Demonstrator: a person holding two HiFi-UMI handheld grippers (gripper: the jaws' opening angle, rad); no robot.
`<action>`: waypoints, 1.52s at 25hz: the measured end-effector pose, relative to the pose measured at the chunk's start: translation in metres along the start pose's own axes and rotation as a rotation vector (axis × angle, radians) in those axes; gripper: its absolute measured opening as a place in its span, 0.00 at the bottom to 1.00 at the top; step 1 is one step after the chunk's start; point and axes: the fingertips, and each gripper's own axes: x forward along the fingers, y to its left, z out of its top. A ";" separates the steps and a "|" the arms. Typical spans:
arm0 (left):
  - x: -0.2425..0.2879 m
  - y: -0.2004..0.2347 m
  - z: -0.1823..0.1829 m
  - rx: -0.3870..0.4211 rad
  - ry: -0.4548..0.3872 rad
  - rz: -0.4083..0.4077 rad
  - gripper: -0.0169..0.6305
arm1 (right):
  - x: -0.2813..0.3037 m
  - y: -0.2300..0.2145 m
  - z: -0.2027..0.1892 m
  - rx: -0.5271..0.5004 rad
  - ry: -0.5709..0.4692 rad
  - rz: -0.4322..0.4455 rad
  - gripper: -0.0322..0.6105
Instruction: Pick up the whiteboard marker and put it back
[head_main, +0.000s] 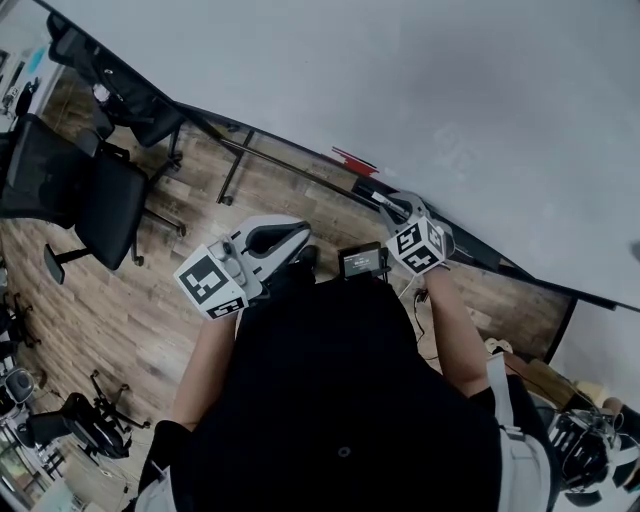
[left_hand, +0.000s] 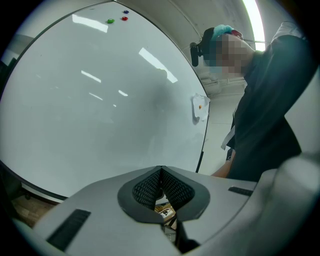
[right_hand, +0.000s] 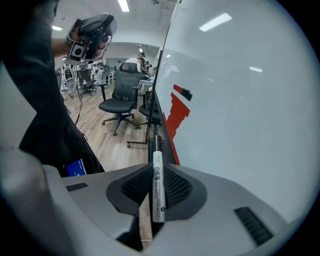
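A white whiteboard marker (right_hand: 158, 184) with a dark cap lies lengthwise between the pads of my right gripper (right_hand: 158, 172), which is shut on it. Its capped end points along the ledge (right_hand: 156, 112) at the foot of the whiteboard (right_hand: 240, 100). In the head view my right gripper (head_main: 397, 208) is close to the board's lower edge. My left gripper (left_hand: 161, 171) is shut with nothing between its pads and faces the whiteboard (left_hand: 100, 100). It is held up in front of the body, left of the right gripper, as the left gripper (head_main: 283, 240) shows in the head view.
Red shapes (right_hand: 176, 112) sit on the board near the ledge, and small coloured magnets (left_hand: 110, 21) dot its top. A white item (left_hand: 199, 107) clings to the board's right side. Black office chairs (head_main: 90, 190) stand on the wooden floor (head_main: 120, 310) to the left.
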 end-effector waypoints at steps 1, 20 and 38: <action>-0.001 0.000 0.000 -0.001 -0.001 0.002 0.05 | 0.000 0.000 0.000 0.000 0.001 0.000 0.16; 0.003 0.001 -0.004 -0.013 -0.020 0.003 0.05 | 0.003 -0.003 -0.005 0.020 0.028 0.015 0.16; 0.001 -0.006 -0.003 -0.018 -0.010 -0.062 0.05 | -0.031 -0.008 0.025 0.072 -0.063 -0.041 0.17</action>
